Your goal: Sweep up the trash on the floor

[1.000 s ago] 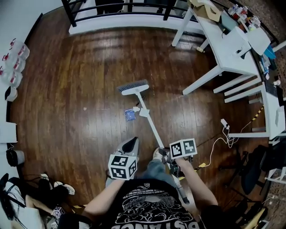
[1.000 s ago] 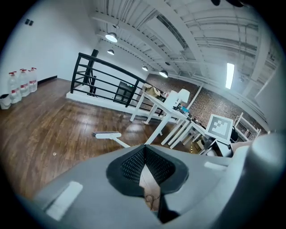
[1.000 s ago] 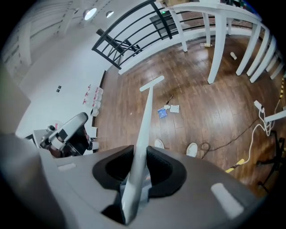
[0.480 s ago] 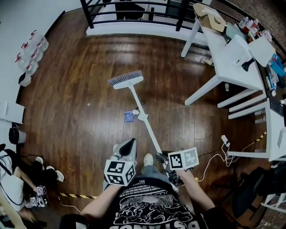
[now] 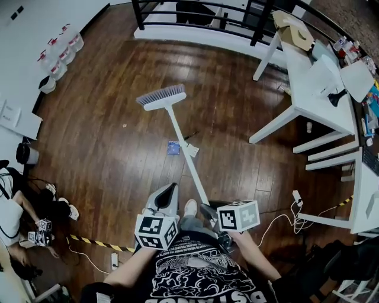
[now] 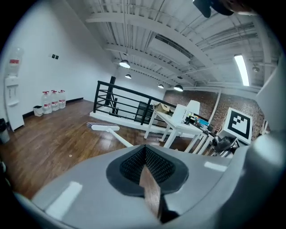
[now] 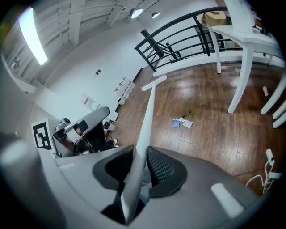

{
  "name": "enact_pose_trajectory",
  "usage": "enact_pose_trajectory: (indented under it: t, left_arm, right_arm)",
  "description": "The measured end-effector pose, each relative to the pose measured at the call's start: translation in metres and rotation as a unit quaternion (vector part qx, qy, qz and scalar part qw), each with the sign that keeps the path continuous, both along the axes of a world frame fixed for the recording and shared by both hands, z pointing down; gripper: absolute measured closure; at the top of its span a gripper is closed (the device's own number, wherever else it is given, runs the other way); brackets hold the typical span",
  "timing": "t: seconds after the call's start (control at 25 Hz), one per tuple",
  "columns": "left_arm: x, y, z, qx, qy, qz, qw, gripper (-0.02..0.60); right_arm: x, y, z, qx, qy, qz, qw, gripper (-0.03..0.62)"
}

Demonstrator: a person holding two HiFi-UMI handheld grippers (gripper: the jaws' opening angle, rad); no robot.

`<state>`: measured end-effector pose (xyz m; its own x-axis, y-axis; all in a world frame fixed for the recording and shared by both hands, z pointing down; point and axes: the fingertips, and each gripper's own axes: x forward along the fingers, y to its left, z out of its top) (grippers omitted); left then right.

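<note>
A broom with a white handle and grey bristle head lies slanted over the wooden floor. My right gripper is shut on the handle's near end, as the right gripper view shows. The trash lies beside the handle: a blue wrapper, a white scrap and a thin dark stick. The bristle head sits beyond the trash, up and left. My left gripper is shut on a grey dustpan held low by my feet; its jaws pinch a thin edge.
White tables stand at the right, a black railing at the back. Water bottles line the left wall. A white cable and plug lie at the right, striped tape at the lower left, where a person sits.
The broom head has swung up and left, farther beyond the trash. Both grippers keep their hold, and the trash has not moved.
</note>
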<state>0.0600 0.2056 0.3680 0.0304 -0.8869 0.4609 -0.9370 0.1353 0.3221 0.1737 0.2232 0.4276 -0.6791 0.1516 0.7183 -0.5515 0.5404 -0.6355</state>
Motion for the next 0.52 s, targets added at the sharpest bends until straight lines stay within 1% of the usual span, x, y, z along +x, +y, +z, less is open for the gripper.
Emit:
enact_pose_trajectory:
  t: [0.2, 0.36, 0.52]
  left_arm:
    - [0.001, 0.012, 0.004, -0.012, -0.005, -0.013, 0.9998, 0.575]
    - [0.0, 0.015, 0.01, -0.018, -0.002, -0.009, 0.9998, 0.575]
    - [-0.005, 0.015, 0.014, -0.019, -0.004, -0.002, 0.9998, 0.575]
  right_arm:
    - [-0.006, 0.008, -0.004, 0.01, -0.001, -0.025, 1.0, 0.496]
    - [-0.015, 0.009, -0.003, 0.02, 0.002, -0.038, 0.999, 0.496]
    - [-0.025, 0.007, -0.001, 0.03, 0.004, -0.039, 0.999, 0.496]
